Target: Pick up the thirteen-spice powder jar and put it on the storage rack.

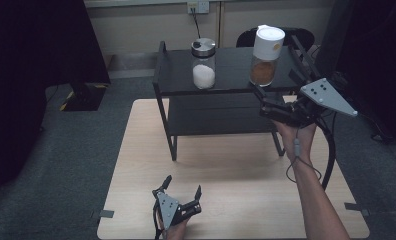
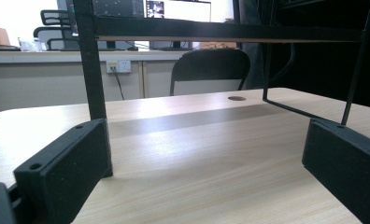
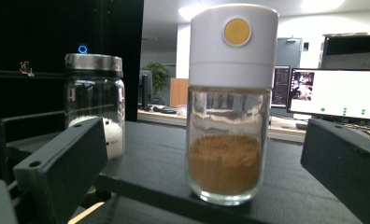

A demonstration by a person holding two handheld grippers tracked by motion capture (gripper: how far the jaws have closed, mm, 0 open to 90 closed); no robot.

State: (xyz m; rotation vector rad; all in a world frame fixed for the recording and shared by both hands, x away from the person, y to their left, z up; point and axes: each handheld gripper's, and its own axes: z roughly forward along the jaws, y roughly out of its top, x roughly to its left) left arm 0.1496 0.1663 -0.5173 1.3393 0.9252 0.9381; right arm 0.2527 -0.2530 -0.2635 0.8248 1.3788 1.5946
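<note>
At the table's near edge we see the left gripper (image 1: 181, 186) resting low, jaws apart and empty. On the black shelf (image 1: 176, 80) stands a steel-lidded jar of white grains (image 1: 204, 63), then the white-capped jar of brown powder (image 1: 266, 56). Just beside it, the right gripper (image 1: 260, 101) points at that jar, jaws spread wide, not touching it.

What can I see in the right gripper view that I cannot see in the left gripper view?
Right gripper view: the jar of brown powder with a white cap, centred between the open right claw, and the jar of white grains beside it on the shelf top.
Left gripper view: the wooden table, the shelf's legs, a chair.
Both: the black shelf and open claw jaws.
</note>
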